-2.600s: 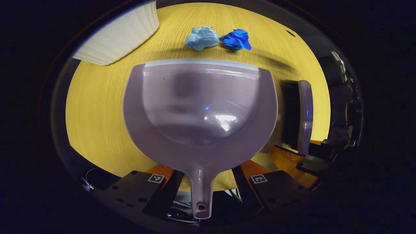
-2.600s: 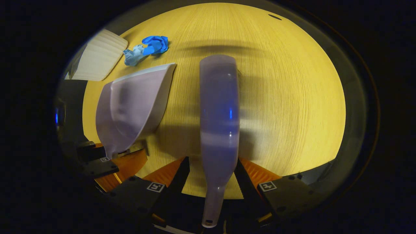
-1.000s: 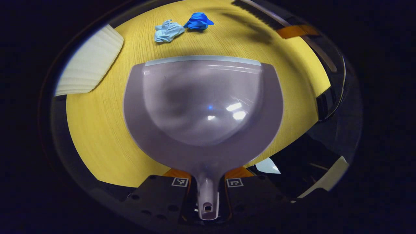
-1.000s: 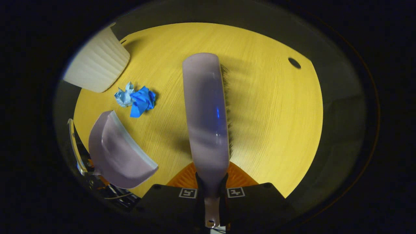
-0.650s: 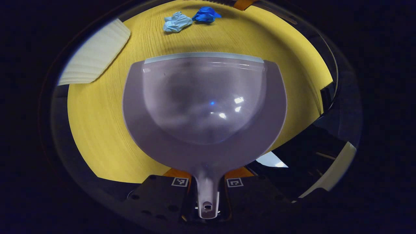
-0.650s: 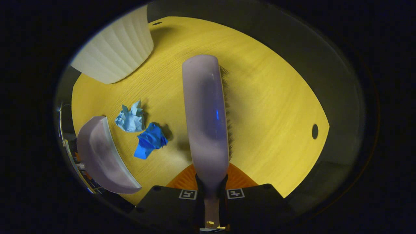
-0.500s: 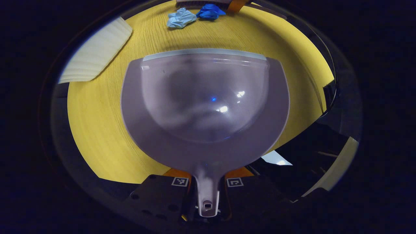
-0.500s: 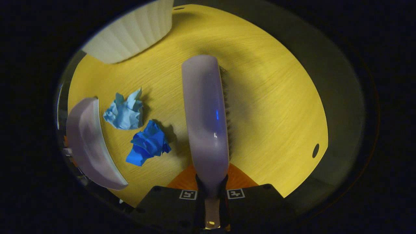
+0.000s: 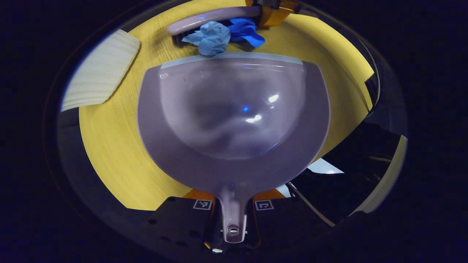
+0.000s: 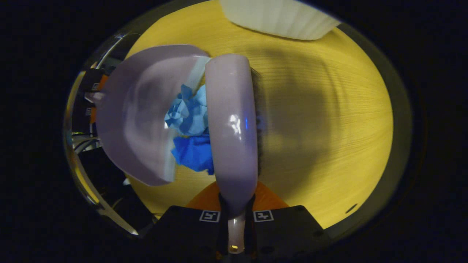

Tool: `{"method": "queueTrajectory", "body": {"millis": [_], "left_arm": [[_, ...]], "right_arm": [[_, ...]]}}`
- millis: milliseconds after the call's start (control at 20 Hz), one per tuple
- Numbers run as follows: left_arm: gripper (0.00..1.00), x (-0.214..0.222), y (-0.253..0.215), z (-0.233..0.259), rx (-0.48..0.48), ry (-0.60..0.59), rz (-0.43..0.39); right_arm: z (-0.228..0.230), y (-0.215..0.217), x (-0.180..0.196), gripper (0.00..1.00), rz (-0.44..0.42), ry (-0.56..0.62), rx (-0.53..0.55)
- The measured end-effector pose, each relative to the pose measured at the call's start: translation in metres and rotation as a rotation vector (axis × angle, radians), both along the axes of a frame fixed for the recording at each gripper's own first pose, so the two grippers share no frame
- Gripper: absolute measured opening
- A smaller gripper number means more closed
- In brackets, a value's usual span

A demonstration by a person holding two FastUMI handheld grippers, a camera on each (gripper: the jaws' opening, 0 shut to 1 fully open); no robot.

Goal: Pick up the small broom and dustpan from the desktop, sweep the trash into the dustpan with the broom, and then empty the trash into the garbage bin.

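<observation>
Yellow wood-grain counter (image 9: 109, 146) with a small dark hole near its edge (image 10: 351, 208), lit from above with soft shadows across it, dark surroundings past the rim, a pale patch of floor (image 9: 321, 166) below.

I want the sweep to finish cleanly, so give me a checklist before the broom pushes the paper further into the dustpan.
1. Left gripper shut on dustpan handle: ok.
2. Right gripper shut on broom handle: ok.
3. Light blue paper wad at the dustpan's front lip: ok.
4. Dark blue paper wad past the lip: not ok, mostly on the desktop.
5. Lip flat against desktop: cannot tell.
6. Garbage bin within reach: cannot tell.
</observation>
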State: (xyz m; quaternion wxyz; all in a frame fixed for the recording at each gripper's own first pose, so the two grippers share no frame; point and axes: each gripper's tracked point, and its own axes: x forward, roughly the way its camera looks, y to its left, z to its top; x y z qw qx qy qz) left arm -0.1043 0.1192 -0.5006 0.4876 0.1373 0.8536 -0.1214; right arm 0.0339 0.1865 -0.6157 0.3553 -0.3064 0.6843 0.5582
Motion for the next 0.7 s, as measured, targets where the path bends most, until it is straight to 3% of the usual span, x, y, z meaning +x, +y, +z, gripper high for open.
{"method": "queueTrajectory", "body": {"millis": [100,250,300,450,500,700], "left_arm": [[0.26,-0.002,0.001,0.002,0.002,0.007,-0.012],[0.26,-0.014,0.002,0.002,0.002,0.014,-0.031],[0.26,-0.016,0.001,0.002,-0.001,0.003,-0.033],[0.26,-0.016,-0.011,0.006,-0.013,-0.063,-0.021],[0.26,-0.012,-0.010,0.007,-0.017,-0.094,-0.013],[0.26,0.009,-0.022,0.011,-0.044,-0.271,0.089]], "right_arm": [[0.010,0.007,-0.029,0.18,-0.079,0.145,0.009],[0.028,0.023,-0.058,0.18,-0.274,0.309,0.020],[0.030,0.029,-0.047,0.18,-0.324,0.315,0.025],[0.031,0.015,-0.028,0.18,-0.450,0.236,0.070],[0.035,0.011,-0.017,0.18,-0.530,0.208,0.090],[0.045,-0.040,0.013,0.18,-0.791,-0.117,0.121]]}}
